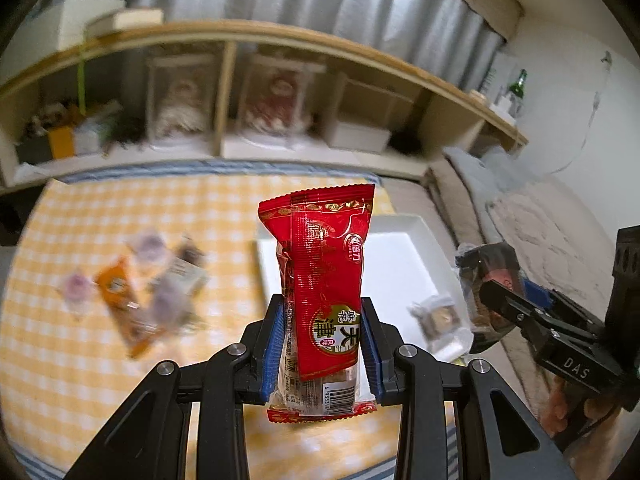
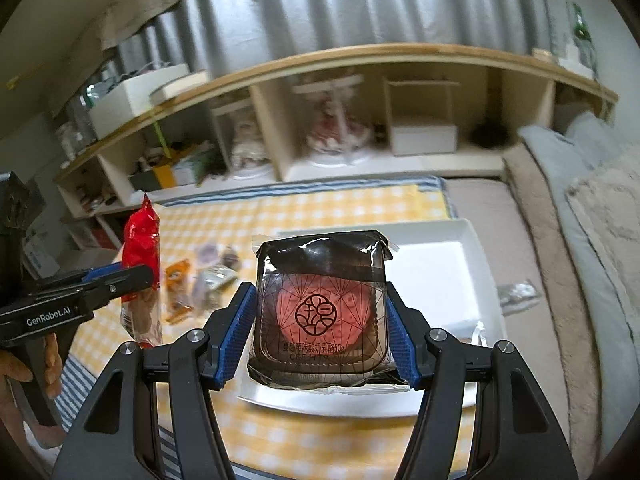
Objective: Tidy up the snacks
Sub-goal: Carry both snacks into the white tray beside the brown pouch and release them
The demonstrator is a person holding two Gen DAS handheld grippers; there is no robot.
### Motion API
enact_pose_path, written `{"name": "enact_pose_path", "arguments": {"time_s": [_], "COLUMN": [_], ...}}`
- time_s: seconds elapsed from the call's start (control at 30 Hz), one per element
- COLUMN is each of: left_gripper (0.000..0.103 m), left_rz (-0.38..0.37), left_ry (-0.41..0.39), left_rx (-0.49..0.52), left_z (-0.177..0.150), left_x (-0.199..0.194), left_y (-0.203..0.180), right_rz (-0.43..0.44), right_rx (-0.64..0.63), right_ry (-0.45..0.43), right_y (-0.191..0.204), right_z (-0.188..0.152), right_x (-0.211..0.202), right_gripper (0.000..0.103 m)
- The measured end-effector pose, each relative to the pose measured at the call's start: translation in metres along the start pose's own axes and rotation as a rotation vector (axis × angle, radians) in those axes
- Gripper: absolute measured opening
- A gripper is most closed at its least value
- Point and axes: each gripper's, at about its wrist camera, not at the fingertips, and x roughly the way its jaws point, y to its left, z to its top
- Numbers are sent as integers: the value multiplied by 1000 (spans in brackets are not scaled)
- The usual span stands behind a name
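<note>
The likeliest slip here is the red snack packet (image 1: 324,300) sliding out of the left gripper (image 1: 322,344): its blue pads pinch only the lower part of a tall, glossy wrapper, so most of the packet stands free above the jaws and could tip or twist if the hand swings. The right gripper (image 2: 320,332) carries a squarer load, the dark-wrapped pastry (image 2: 320,316) with a pink round inside, clamped across its sides; crinkly film under the pads could let it rotate or drop short of the white tray (image 2: 440,264). A second risk is the two tools knocking together, since each shows at the edge of the other's view, near enough that both arriving over the tray at once may collide. Both snacks are held above the yellow checked cloth (image 1: 100,208), the pastry over the tray's near half and the red packet over its left edge. A small clear-wrapped sweet (image 1: 440,320) seems to lie in the tray already, though blur makes that uncertain. The loose pile of snacks (image 1: 148,280) waits on the cloth to the left, well apart from both grippers.
</note>
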Motion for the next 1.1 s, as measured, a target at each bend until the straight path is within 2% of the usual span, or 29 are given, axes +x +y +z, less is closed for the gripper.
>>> {"name": "enact_pose_path", "arguments": {"time_s": [0.3,0.5,0.67,0.77,0.93,1.1], "left_gripper": [35,35,35,35,36,49], "left_rz": [-84,-146,-132,-103,-101,-102], "left_ry": [122,227,300,317,334,316], "left_rx": [-36,-115,-153,-162,-190,-158], "left_z": [6,7,11,15,21,28], "left_x": [112,186,240,263,291,301], "left_y": [-28,-27,-15,-7,1,-2], "right_rz": [-45,-37,-16,-6,13,24], "right_rx": [65,104,130,141,167,183], "right_ry": [55,115,171,199,239,261], "right_y": [-59,-79,-90,-93,-97,-100], "right_z": [-23,-36,-47,-53,-60,-65], "right_x": [15,40,66,81,102,115], "right_gripper": [63,63,63,63,63,63]}}
